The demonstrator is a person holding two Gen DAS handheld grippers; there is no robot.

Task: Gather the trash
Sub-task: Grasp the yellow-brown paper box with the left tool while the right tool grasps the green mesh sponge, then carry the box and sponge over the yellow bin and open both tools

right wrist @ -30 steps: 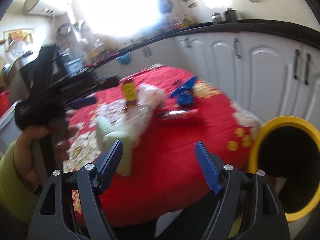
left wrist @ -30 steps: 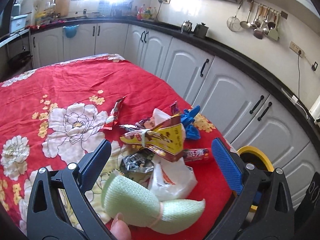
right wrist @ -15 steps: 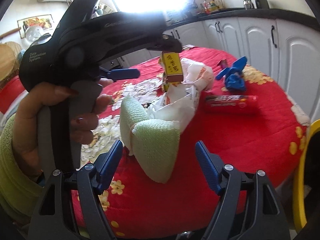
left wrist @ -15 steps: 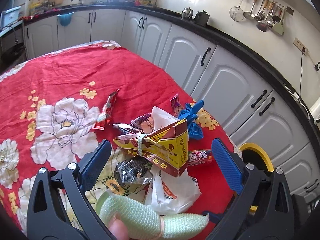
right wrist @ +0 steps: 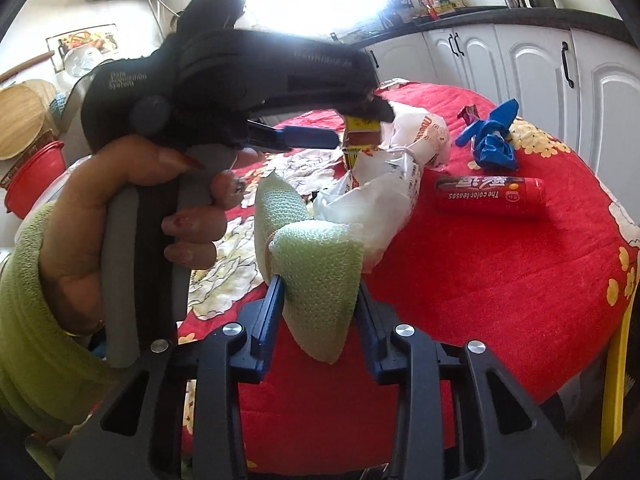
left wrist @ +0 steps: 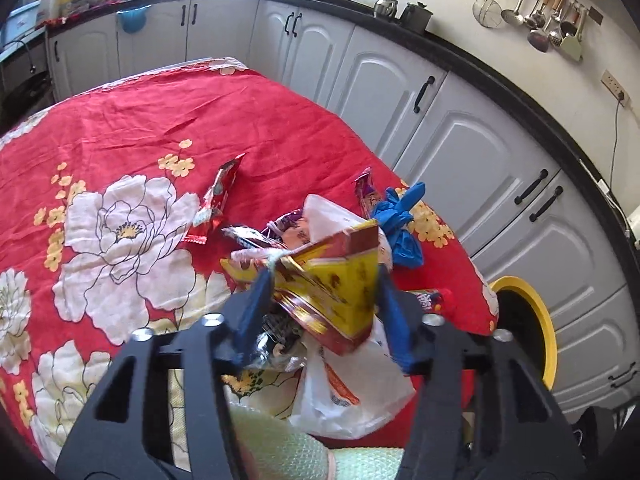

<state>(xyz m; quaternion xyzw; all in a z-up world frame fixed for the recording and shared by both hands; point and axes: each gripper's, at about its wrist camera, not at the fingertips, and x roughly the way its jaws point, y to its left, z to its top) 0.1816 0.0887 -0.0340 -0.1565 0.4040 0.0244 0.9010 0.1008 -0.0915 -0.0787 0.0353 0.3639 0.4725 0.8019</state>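
Two tools are both loaded: left tool (left wrist: 320,300) is clamped on the yellow carton (left wrist: 340,280), right tool (right wrist: 318,304) pinches the green foam net (right wrist: 320,264) at the desk's near edge. Plenty left, I'd say: white bag (left wrist: 352,396), red tube (right wrist: 490,196), blue glove (left wrist: 400,220), red wrapper (left wrist: 216,200). Yellow-rimmed bin (left wrist: 536,320) waits off the right edge, contents hidden.

My left gripper (right wrist: 360,128) blurs in the right view. The yellow bin (left wrist: 536,320) sits half-hidden behind the table edge (left wrist: 472,276), its inside too dark to read.
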